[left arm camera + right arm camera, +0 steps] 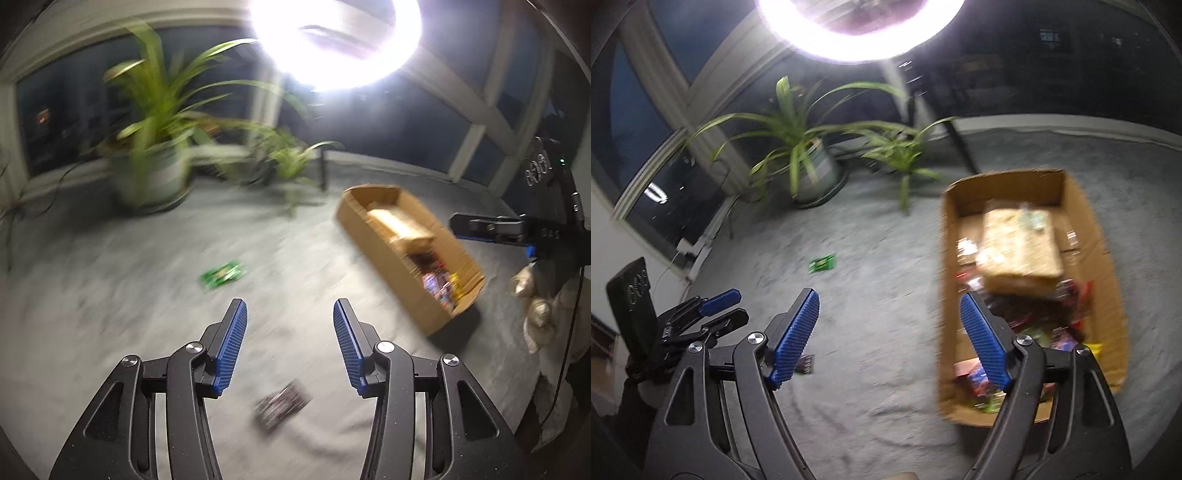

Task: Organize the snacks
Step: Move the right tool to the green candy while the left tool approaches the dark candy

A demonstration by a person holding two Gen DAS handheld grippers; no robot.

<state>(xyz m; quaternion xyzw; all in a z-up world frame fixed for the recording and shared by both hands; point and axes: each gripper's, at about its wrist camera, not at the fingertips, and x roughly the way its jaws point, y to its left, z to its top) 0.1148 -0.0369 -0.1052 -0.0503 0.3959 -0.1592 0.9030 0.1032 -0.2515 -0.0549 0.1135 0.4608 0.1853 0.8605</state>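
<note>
Left wrist view: left gripper (289, 310) hung over the grey carpet (110, 314), jaws apart at a moderate gap, nothing between the blue pads (231, 343). A dark packet (282, 404) lay on the carpet just below the gap, blurred; its print could not be read. A green packet (223, 275) lay farther out on the carpet, well apart from the dark one. The box (391, 266), open-topped cardboard, stood to the right, holding a tan packet (400, 225) at its far end and a jumble of coloured snacks (441, 282) at the near end. At the right edge the right gripper (480, 227) showed side-on, held by a gloved hand (535, 314).

Right wrist view: right gripper (889, 306) stood wide, pads empty; its right finger (984, 343) overlapped the box's (1108, 295) near left wall in the picture, whether touching could not be told. Inside the box: tan packet (1019, 243) toward the far end, mixed snacks (1056, 332) nearer. Green packet (822, 263) lay on the carpet (868, 406) left of the box. Dark packet (807, 365) showed only as a corner behind the left finger. Left gripper (724, 306) appeared at the left edge, jaws parted.

Two potted plants (809, 147) stood by the window (646, 110) beyond the carpet; a ring light (857, 40) glared overhead. Both views were motion-blurred.
</note>
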